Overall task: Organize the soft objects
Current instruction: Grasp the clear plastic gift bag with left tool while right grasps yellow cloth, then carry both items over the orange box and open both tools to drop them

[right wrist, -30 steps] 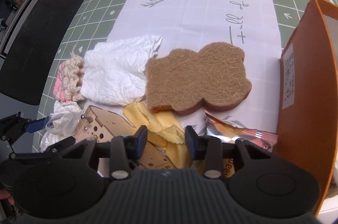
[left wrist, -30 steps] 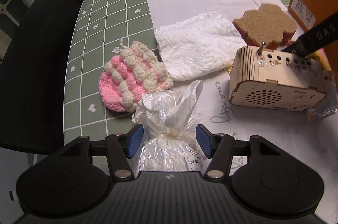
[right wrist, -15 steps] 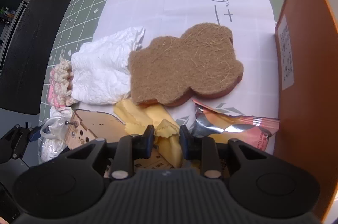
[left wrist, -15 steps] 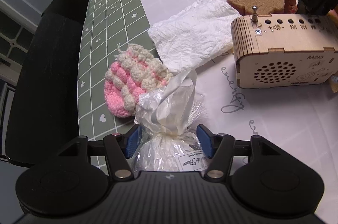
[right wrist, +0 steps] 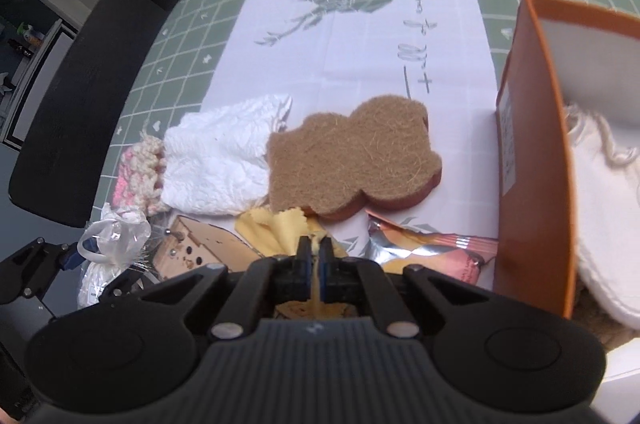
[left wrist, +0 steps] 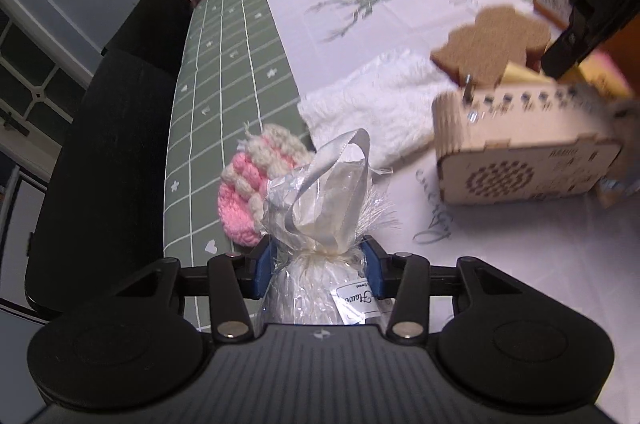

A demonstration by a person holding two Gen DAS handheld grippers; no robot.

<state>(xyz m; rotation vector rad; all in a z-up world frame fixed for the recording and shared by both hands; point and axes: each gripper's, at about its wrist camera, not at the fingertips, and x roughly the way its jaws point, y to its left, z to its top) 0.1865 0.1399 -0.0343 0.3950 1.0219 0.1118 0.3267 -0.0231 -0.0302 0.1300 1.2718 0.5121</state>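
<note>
The left gripper (left wrist: 318, 266) pinches a tied plastic bag (left wrist: 320, 208) at its neck, just in front of a pink knitted piece (left wrist: 244, 192) on the table (left wrist: 224, 64). The right gripper (right wrist: 315, 264) is pressed together on a yellow cloth (right wrist: 276, 224), which lies between a wooden radio (right wrist: 200, 244) and a foil packet (right wrist: 424, 244). Beyond it rests a brown sponge (right wrist: 352, 160), beside a white cloth (right wrist: 224, 160) and an orange box (right wrist: 532, 144).
</note>
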